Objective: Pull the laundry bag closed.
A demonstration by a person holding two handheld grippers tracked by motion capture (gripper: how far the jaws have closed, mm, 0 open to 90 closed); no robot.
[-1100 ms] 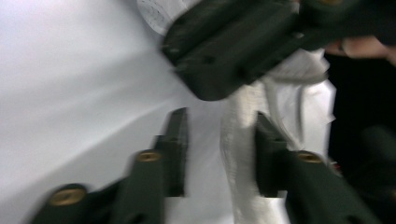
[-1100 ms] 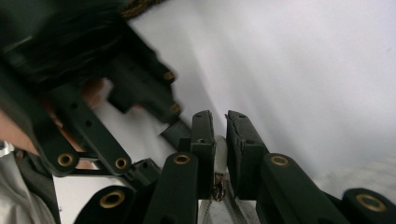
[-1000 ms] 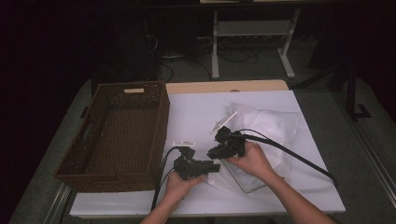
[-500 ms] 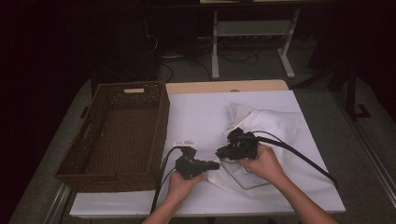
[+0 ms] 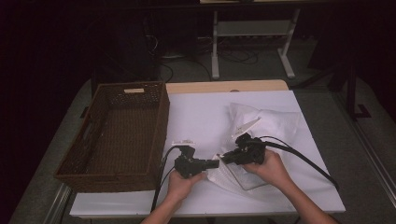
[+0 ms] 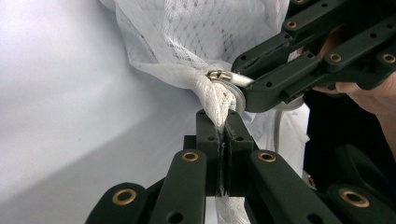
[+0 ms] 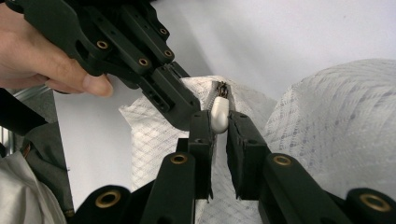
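A white mesh bag [image 5: 273, 123] lies on the white table [image 5: 201, 116], right of centre. My left gripper [image 5: 215, 164] [image 6: 223, 121] is shut on a bunched fold of the bag's lace fabric [image 6: 212, 88] at its near corner. My right gripper [image 5: 225, 158] [image 7: 220, 122] faces it tip to tip and is shut on the bag's white zipper pull [image 7: 219, 112] [image 6: 229, 77]. The two grippers almost touch. A hand holds each from the table's near edge.
A dark wicker basket [image 5: 161, 121] stands on the left of the table, close to my left hand. Cables [image 5: 303, 161] trail from both grippers toward the front edge. Behind the table are a dark floor and a white metal frame [image 5: 252, 32].
My right gripper has moved right and toward the near edge, taking the zipper end of the bag along. The left gripper has kept its place at the bag's corner.
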